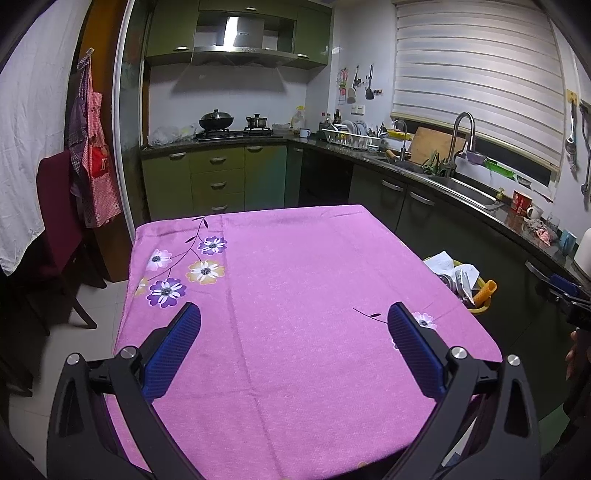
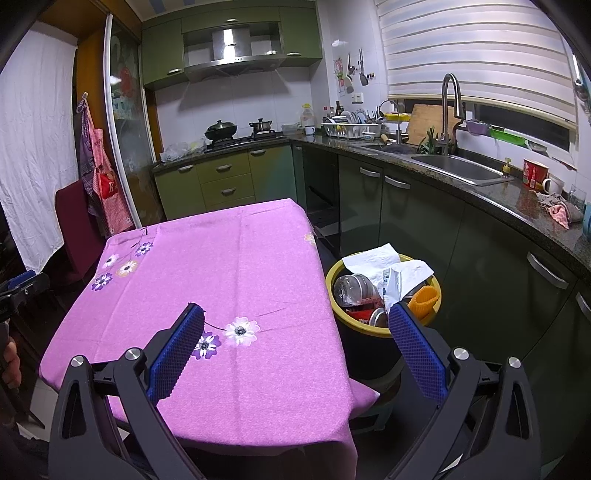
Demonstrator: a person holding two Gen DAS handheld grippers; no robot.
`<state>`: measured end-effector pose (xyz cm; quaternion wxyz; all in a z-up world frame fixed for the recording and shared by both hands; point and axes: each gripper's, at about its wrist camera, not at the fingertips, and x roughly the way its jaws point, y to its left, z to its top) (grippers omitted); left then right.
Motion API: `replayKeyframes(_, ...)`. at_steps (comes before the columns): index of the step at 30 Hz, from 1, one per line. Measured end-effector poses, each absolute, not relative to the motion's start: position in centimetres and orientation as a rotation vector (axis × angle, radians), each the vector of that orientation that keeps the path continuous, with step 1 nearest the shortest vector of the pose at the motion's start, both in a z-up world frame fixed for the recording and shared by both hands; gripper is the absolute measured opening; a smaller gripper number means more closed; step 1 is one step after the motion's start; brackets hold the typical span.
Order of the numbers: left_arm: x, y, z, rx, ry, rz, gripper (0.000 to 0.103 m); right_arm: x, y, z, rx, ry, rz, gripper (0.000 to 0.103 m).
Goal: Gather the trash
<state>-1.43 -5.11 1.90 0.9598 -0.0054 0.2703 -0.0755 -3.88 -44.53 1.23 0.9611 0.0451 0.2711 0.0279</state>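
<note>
Dim indoor light falls from above, glaring off the range hood point(image 1: 236, 33) at twelve o'clock, while fisheye bending and dark vignetting crowd every sharp frame's corners.

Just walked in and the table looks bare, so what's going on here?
A person holds two grippers over the pink tablecloth. The left gripper and right gripper both have their jaws open and hold nothing. The yellow-rimmed bin beside the table holds paper, a plastic bottle and cans. No trash shows on the cloth.
</note>
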Motion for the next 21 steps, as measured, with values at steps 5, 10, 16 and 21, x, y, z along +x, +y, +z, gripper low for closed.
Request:
replayKeyframes(5,-1.48,-5.2,1.85,-0.011,0.554,-0.156,0.097,-3.91,-44.5,1.18,0.092,0.551,0.056,0.098)
replayKeyframes(10,-1.39,-5.19,1.84,-0.013,0.556,-0.16,0.097,-3.89,-44.53,1.14,0.092,0.553,0.055,0.098)
replayKeyframes(16,-1.04,-5.28,1.47,-0.02,0.569,-0.165,0.097,-3.87,-44.49,1.0,0.093,0.556,0.055,0.098)
replayKeyframes(21,-1.0,-5.25,1.36,-0.019,0.565,-0.163,0.097,-3.86,-44.43,0.95,0.094,0.557,0.053,0.098)
